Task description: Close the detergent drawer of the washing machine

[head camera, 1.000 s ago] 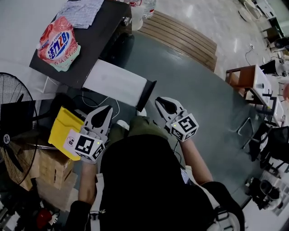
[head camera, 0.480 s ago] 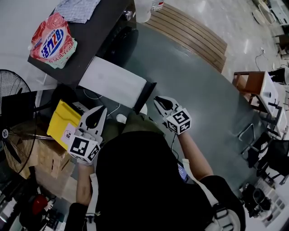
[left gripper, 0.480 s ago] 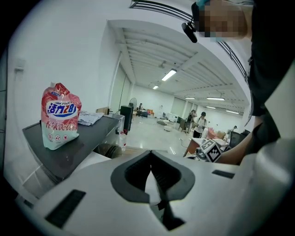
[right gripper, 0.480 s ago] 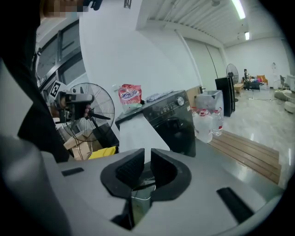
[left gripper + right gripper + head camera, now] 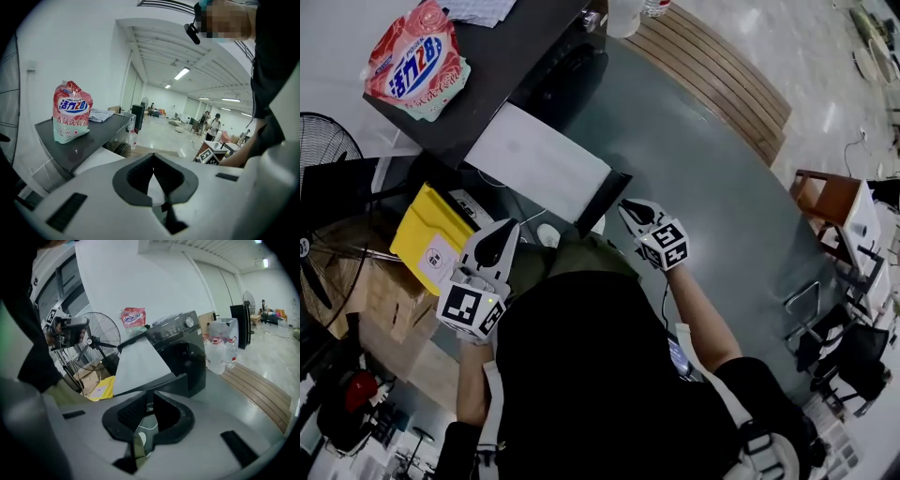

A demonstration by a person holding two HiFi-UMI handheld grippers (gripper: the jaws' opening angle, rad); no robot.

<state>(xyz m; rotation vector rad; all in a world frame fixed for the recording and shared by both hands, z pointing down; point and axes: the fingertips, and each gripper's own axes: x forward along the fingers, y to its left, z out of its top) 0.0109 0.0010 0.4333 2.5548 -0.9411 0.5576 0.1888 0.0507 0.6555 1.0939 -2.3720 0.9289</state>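
The right gripper (image 5: pixel 627 208) has its jaws pressed together with nothing between them. Its tip points at the dark front panel (image 5: pixel 607 199) of the detergent drawer (image 5: pixel 539 169), just beside it; whether they touch cannot be told. The drawer stands pulled well out of the black washing machine (image 5: pixel 516 66). It shows as a long white slab ending in that dark panel, so the task is not yet done. Closed jaws likely serve here as a blunt tip for pushing the panel rather than for gripping. The left gripper (image 5: pixel 510 227) also has its jaws together and empty. It is held lower on the person's left side, apart from the drawer, and seems to have no part in the push. A pink and white detergent bag (image 5: pixel 414 61) stands on top of the machine, well clear of the drawer's path. A yellow bag (image 5: pixel 431 246) and a fan (image 5: pixel 323 141) sit on the floor to the left. The next move probably calls for a straight, even push along the drawer's length so it does not jam.
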